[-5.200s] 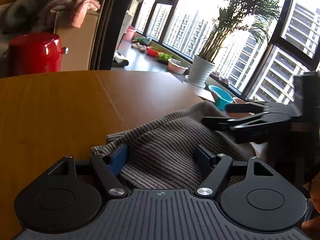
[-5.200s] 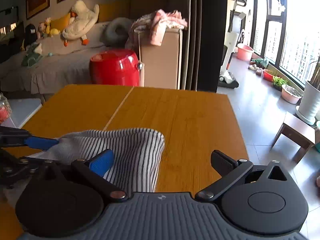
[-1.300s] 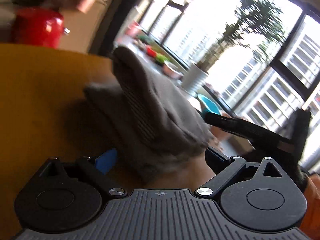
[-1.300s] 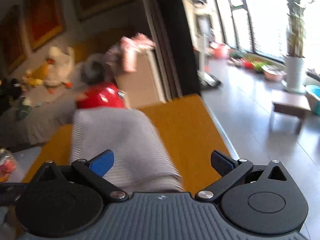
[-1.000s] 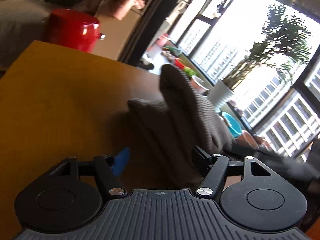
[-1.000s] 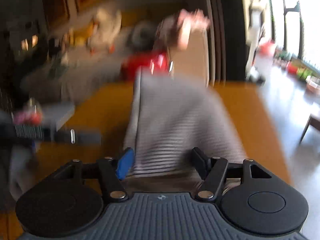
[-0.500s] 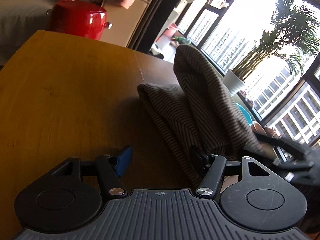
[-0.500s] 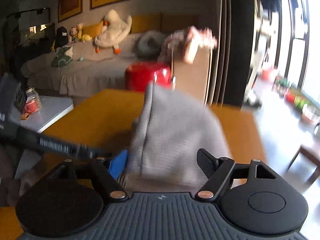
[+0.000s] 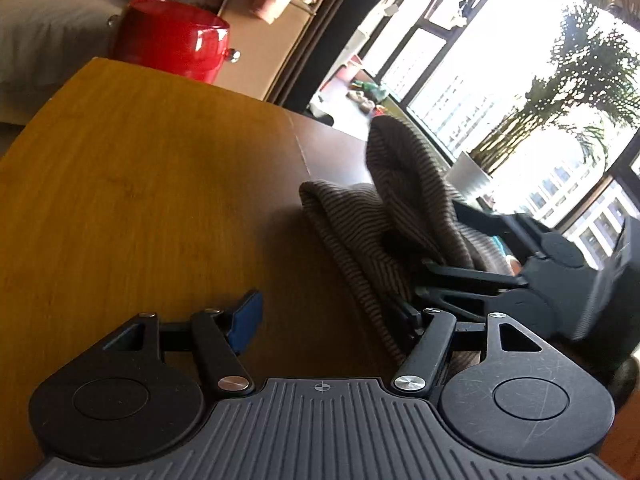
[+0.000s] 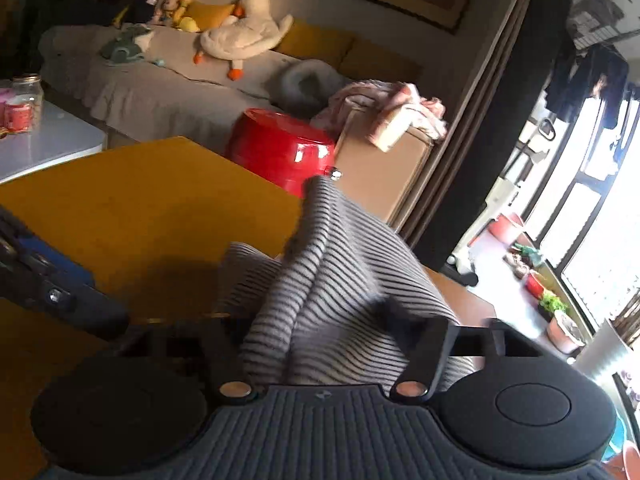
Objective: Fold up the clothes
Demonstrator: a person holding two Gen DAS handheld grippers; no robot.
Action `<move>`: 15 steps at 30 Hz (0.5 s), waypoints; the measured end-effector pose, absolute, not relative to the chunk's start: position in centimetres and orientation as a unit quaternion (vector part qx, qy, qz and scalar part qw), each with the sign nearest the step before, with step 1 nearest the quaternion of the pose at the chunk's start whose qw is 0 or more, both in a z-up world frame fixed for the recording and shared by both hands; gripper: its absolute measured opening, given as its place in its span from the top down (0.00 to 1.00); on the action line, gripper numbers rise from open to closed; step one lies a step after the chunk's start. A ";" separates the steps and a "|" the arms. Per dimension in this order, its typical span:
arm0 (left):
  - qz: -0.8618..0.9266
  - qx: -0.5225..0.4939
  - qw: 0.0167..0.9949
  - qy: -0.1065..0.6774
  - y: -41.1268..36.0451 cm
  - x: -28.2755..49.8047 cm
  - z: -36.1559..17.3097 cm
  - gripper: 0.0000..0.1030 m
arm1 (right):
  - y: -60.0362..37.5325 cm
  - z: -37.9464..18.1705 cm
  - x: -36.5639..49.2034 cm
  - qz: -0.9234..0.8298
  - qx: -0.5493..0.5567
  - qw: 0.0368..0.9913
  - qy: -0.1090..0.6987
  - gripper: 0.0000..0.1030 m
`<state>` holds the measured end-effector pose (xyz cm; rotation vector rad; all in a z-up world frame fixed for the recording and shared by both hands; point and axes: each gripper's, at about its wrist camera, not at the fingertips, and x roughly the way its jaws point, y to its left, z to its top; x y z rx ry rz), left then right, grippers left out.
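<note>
A grey striped garment (image 9: 360, 216) lies bunched on the wooden table (image 9: 140, 180), with one fold standing up in a peak. My right gripper (image 10: 332, 332) has its jaws closing on that bunch (image 10: 340, 272), and the fabric fills the gap between its fingers. In the left wrist view it (image 9: 440, 236) comes in from the right with cloth between its fingers. My left gripper (image 9: 328, 316) stands open low over the table, jaws opening slightly. Its right finger is at the garment's near edge. One blue pad (image 10: 52, 260) of it shows at the left.
Beyond the table's far edge stand a red pot-like thing (image 9: 172, 52) and a cardboard box (image 10: 384, 168) draped with pink cloth. A sofa (image 10: 160, 92) with plush toys is behind, a white side table (image 10: 48, 144) at left, and a potted plant (image 9: 468, 176) by the windows.
The right gripper has rolled, shifted sideways, and narrowed its jaws onto the bunched cloth. The raised fold has sunk and drifted right in the left wrist view. The left gripper has barely moved.
</note>
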<state>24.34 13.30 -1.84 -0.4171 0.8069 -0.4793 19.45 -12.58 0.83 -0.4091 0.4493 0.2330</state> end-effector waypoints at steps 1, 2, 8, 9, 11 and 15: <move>-0.242 -0.210 0.865 0.387 13.1 24.5 -1.9 0.31 | -13.4 1.7 19.4 0.116 -0.182 0.951 0.222 0.68; -0.260 -0.219 0.857 0.387 12.5 24.6 -2.0 0.32 | -14.3 2.8 19.3 0.116 -0.162 0.954 0.224 0.69; -0.360 -0.194 0.827 0.385 7.7 24.5 -2.3 0.41 | -18.5 9.4 19.0 0.152 -0.029 0.962 0.227 0.74; -0.362 -0.190 0.828 0.384 7.3 24.5 -2.4 0.41 | -18.3 9.7 19.0 0.166 -0.020 0.958 0.233 0.74; -0.363 -0.187 0.829 0.382 7.0 24.6 -2.5 0.40 | -17.3 9.2 19.2 0.190 -0.018 0.949 0.252 0.73; -0.357 -0.182 0.832 0.384 7.1 24.4 -2.3 0.40 | -14.9 4.7 20.7 0.196 -0.047 0.931 0.305 0.72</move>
